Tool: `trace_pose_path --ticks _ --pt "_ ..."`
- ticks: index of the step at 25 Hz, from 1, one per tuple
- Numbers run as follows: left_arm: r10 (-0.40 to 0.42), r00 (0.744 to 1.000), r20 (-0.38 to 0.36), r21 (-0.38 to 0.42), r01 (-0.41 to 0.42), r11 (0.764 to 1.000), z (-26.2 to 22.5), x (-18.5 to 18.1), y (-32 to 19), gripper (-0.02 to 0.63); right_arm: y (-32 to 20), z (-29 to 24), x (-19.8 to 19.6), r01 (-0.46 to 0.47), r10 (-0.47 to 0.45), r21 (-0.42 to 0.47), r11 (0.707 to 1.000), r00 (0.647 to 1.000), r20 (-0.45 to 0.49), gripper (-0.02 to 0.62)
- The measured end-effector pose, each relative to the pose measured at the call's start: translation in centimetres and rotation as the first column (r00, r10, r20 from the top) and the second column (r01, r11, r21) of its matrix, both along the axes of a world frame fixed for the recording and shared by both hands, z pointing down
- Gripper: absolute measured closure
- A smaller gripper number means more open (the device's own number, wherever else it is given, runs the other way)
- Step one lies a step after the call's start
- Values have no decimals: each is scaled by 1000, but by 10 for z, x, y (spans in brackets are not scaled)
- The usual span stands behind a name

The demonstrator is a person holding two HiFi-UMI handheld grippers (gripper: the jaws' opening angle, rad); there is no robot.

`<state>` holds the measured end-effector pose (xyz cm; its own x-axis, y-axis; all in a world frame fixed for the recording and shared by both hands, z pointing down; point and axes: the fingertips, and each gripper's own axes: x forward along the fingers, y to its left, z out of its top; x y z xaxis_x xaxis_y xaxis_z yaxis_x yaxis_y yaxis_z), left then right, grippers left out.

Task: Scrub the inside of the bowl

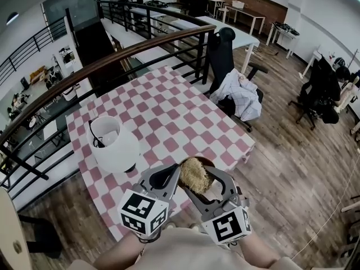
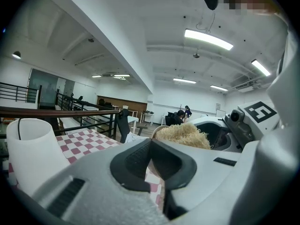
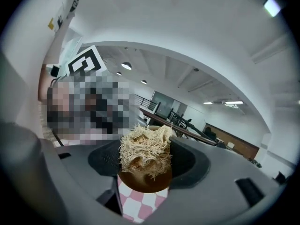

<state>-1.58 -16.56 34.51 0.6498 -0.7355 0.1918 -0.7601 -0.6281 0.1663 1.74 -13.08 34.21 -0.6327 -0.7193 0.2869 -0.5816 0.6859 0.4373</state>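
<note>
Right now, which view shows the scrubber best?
Right gripper view: the scrubber fills the centre, clamped in the right gripper, with the bowl behind. Head view shows it small, from above, in the bowl. Left gripper view shows only its top beyond the jaws.

The scrubber (image 1: pixel 194 175) is rough, straw-like fibre, the bowl (image 3: pixel 143 182) smooth brown, the tablecloth (image 1: pixel 169 114) matt cloth.

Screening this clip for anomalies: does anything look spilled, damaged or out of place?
Nothing looks spilled or broken. The brown bowl, gripped at its rim by the left hand-held gripper, is close to the checkered table's near edge. The right hand-held gripper holds a fibrous scrubber at its mouth.
</note>
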Motion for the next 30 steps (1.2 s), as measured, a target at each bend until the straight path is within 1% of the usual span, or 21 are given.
trace_pose_path --ticks 2,4,6,8,10,12,14,17,19,22,24,27,30 --pt "-2 1000 0 7 2 1000 -2 -1 0 589 2 -13 5 31 -31 38 999 999 -5 333" --pt "0 1000 14 14 0 1000 -1 -2 0 589 5 -31 8 63 -65 72 995 998 25 333" --pt "9 998 54 33 -10 999 1 -1 1 589 4 -48 11 77 -83 99 992 995 57 333" --pt "20 992 121 76 -30 997 2 3 3 589 -2 -60 18 58 -67 97 994 993 92 333" --pt "31 980 195 126 -57 990 0 11 6 590 -12 -66 26 19 -24 35 999 989 147 333" --pt "43 965 257 163 -87 983 -1 19 10 589 -20 -71 28 14 -10 -24 1000 983 181 333" --pt "51 944 326 190 -119 974 1 27 13 591 -26 -75 23 39 -27 -66 997 984 174 333" --pt "48 899 435 262 -178 949 -6 40 16 591 -32 -72 13 81 -63 -137 987 989 133 333" --pt "41 876 480 295 -205 933 -12 46 17 591 -35 -66 8 99 -78 -181 979 990 117 333" --pt "29 855 518 326 -229 917 -16 49 18 591 -38 -55 8 99 -75 -220 970 991 114 333" --pt "17 850 526 335 -225 915 -18 47 17 591 -41 -52 11 92 -62 -235 968 989 135 333" --pt "13 861 508 335 -212 918 -22 43 17 591 -44 -53 18 88 -42 -251 964 982 184 333" --pt "20 884 467 328 -194 925 -24 40 18 591 -45 -54 29 78 -12 -273 959 972 235 333"
